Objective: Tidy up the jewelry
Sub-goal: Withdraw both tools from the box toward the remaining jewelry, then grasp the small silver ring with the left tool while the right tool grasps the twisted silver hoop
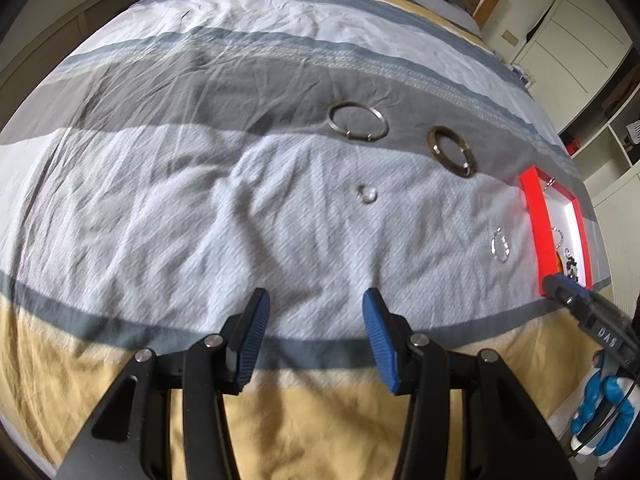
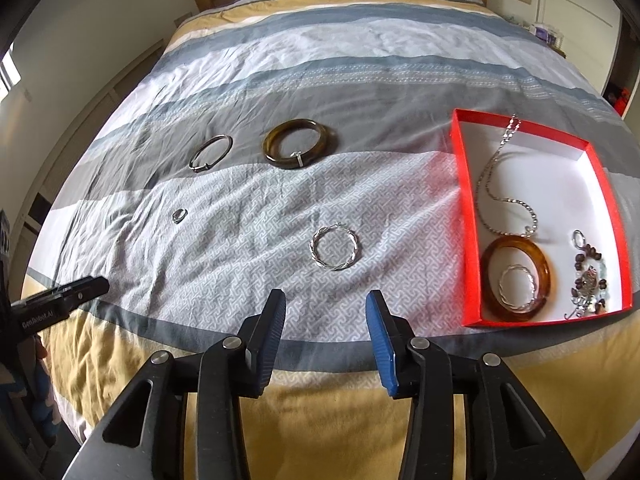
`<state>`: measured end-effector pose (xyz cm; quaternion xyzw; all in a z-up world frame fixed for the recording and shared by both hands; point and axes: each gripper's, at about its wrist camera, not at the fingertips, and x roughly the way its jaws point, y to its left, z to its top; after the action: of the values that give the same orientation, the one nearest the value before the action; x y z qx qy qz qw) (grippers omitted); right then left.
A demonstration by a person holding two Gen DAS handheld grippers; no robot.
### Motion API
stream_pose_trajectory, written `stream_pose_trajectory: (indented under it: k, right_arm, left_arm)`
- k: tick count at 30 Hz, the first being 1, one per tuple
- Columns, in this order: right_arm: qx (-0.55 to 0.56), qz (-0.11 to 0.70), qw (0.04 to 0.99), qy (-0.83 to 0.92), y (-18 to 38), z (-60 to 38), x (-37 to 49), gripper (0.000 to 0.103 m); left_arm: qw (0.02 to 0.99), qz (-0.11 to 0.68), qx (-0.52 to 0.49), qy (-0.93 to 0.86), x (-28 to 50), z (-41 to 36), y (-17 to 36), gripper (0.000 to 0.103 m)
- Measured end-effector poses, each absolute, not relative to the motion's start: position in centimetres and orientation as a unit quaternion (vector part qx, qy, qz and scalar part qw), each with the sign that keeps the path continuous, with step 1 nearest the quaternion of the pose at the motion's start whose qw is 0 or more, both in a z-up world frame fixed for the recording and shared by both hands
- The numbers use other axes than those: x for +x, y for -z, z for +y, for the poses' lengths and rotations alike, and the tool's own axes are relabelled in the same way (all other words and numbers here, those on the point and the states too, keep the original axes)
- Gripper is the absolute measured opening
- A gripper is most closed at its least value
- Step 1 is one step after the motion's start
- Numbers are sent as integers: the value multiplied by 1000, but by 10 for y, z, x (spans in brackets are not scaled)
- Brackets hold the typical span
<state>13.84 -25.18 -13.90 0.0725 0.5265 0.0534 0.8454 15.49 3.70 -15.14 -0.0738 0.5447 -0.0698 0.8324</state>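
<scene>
Both my tongs hang empty with jaws apart: left gripper (image 1: 316, 300), right gripper (image 2: 326, 300). The twisted silver hoop earring (image 2: 334, 249) lies on the striped bedspread (image 2: 240, 208) just left of the red cardboard box (image 2: 466, 216), where its twin (image 2: 517, 289) rests. I'd lower my right tongs straight, straddle 1 side of the wire, avoid pinching cloth.

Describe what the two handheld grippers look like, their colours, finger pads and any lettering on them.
Both the left gripper and the right gripper are black linkage frames with silver pivot pins and two ribbed blue finger pads. White lettering runs along the bodies: "DAS" on the right one, "GenRobot.AI" on the left one. A blue and white glove shows beside a thin cable.
</scene>
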Motion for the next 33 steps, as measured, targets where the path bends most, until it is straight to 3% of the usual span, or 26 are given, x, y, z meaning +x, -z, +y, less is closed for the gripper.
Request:
stream_pose_trajectory:
  k: [16,30,33]
  right_arm:
    - [61,540,836,-75,176,-244,193,48]
    - [57,561,822,-84,206,-243,213,47]
    - [56,562,820,-85,208,-243,214,40]
  left_arm:
    - [834,540,-55,95,237,-6,185,46]
    - [835,544,-31,82,254,-23,212,45]
    - [834,545,-31,80,252,-26,211,33]
